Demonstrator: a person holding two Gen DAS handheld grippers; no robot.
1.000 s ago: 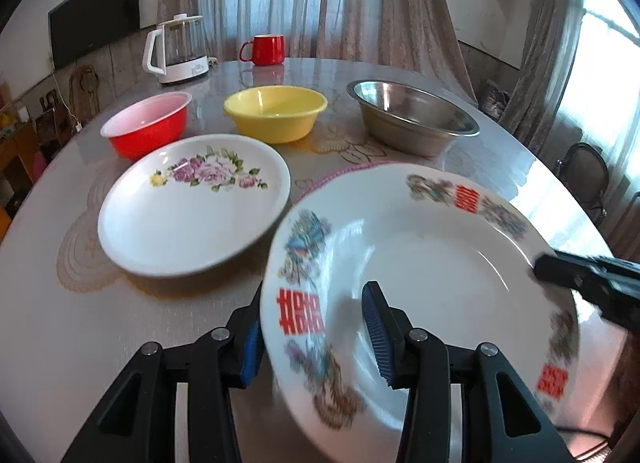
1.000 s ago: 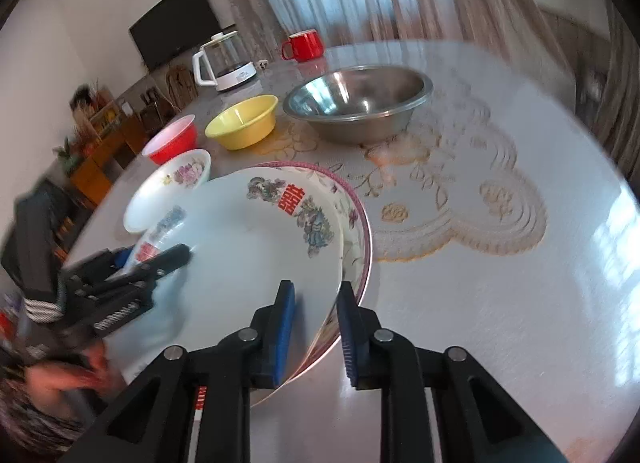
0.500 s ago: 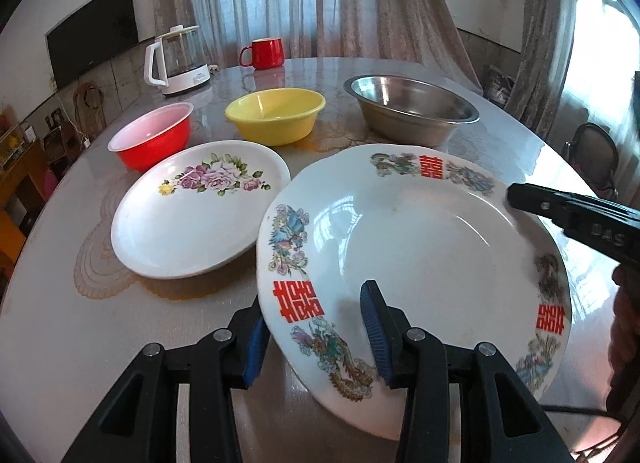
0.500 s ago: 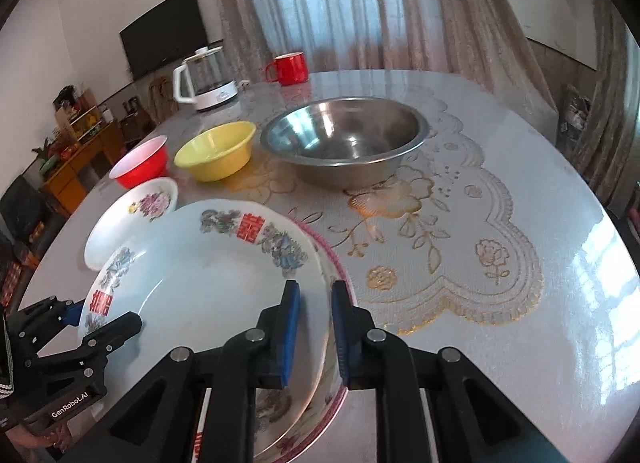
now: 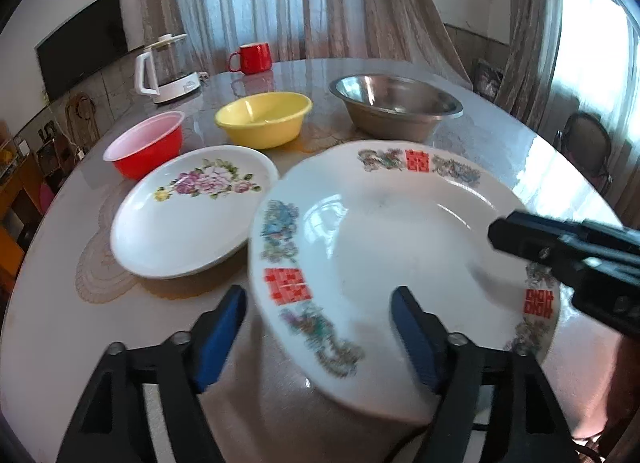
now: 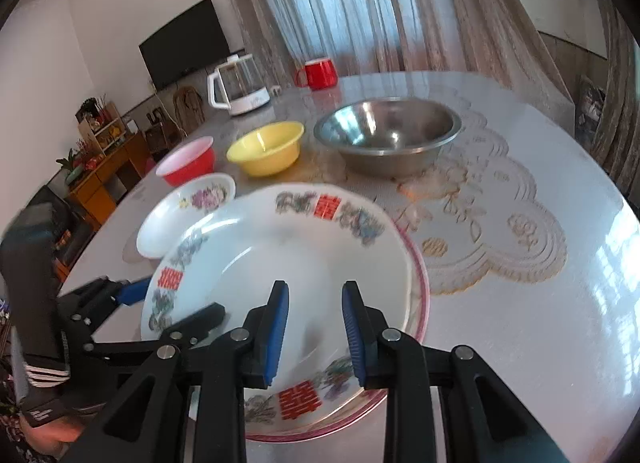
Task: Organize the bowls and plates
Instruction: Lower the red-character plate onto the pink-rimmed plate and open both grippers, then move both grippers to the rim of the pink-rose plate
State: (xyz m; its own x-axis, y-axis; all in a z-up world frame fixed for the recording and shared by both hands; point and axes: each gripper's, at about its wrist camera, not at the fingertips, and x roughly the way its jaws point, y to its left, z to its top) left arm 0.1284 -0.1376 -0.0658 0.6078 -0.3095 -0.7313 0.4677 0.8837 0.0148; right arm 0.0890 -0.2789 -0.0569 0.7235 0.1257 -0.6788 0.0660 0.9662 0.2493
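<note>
A: Two grippers, state?
B: Left gripper (image 5: 318,327) fingers spread wide, astride the double-happiness plate's (image 5: 400,247) near rim, gripping nothing. Right gripper (image 6: 314,329) fingers likewise apart above it.
A: Plate location?
B: Stacked on pink-rimmed plate (image 6: 420,295), beside floral plate (image 5: 188,211), on table (image 6: 520,323).

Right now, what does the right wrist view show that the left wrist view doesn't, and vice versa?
Right wrist only: a pink-rimmed plate under the double-happiness plate, the left gripper seen from outside, and a wooden sideboard. Left wrist only: a bright window and a chair. Both: floral plate, red bowl, yellow bowl, steel bowl, kettle, red mug.
</note>
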